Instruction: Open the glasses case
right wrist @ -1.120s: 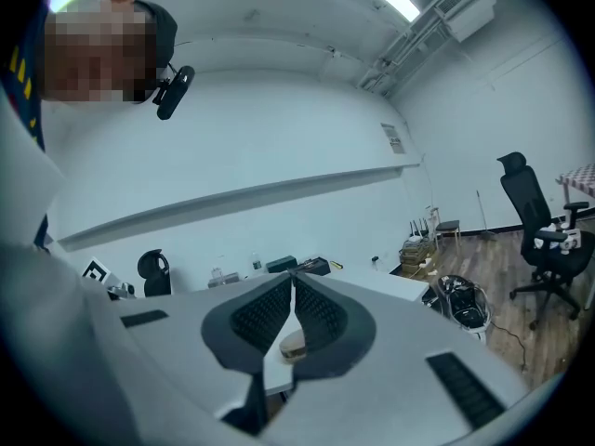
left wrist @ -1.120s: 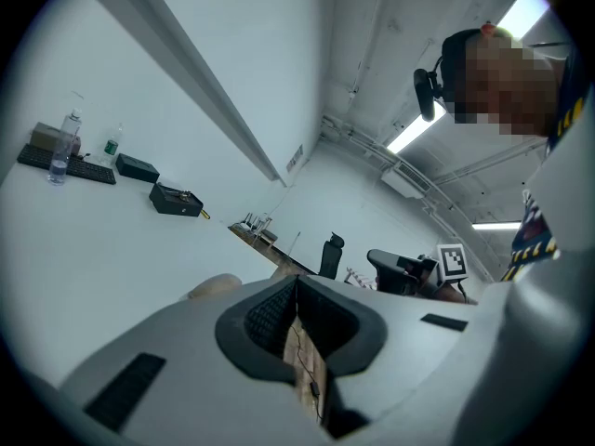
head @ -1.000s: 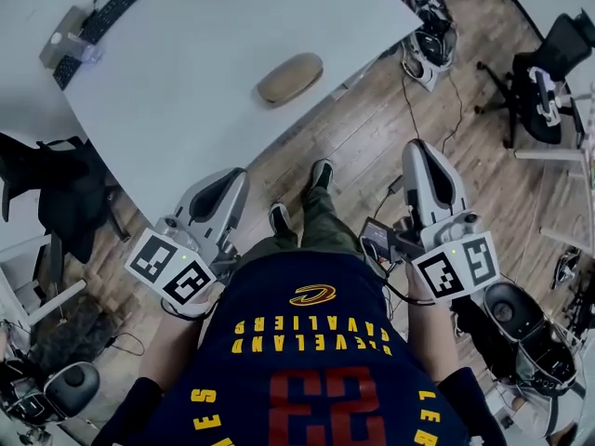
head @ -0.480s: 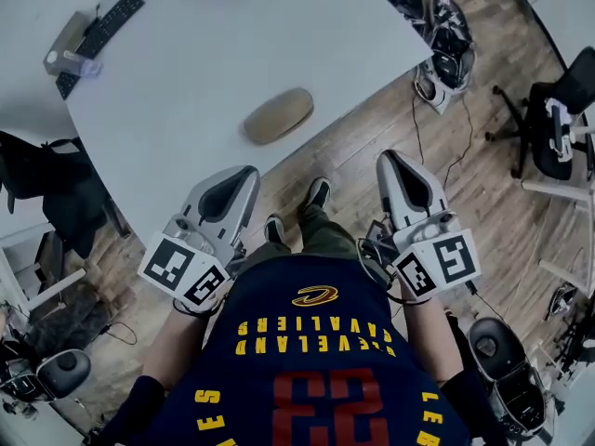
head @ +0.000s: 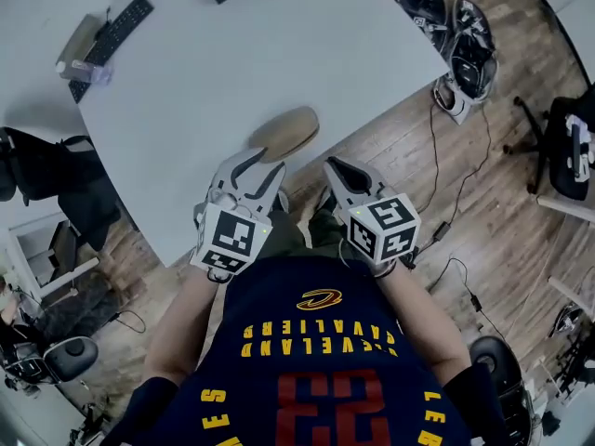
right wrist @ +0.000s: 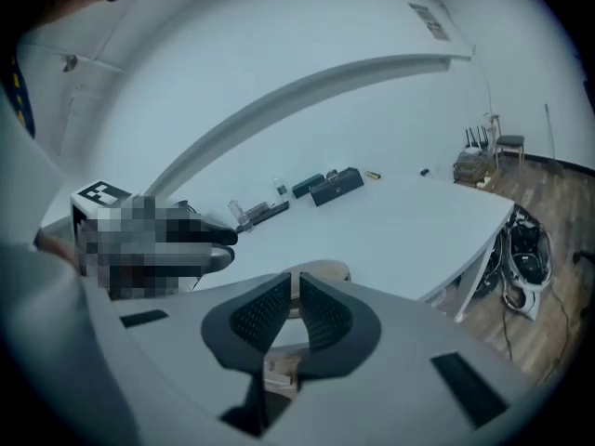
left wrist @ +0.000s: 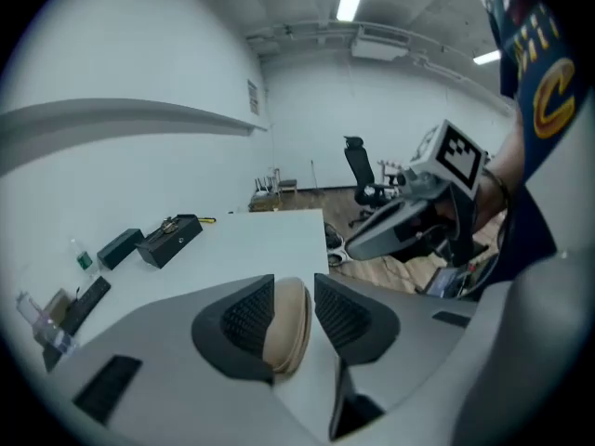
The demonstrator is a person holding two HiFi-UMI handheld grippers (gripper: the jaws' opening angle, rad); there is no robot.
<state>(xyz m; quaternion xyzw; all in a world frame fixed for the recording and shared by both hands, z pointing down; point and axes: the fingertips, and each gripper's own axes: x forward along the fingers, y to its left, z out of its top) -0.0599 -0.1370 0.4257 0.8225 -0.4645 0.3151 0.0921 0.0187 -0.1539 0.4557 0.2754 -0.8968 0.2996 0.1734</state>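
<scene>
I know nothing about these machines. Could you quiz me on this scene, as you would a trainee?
1. True or false: the case lies closed on the table.
2. Which has its jaws apart? A) left gripper B) right gripper C) both
3. Fill in: in the head view, the keyboard lies to the case's upper ____.

Key:
1. True.
2. A. The left gripper's jaws have just been opening, and the case shows between them, not yet gripped. The right gripper's jaws are nearly together.
3. left
</scene>
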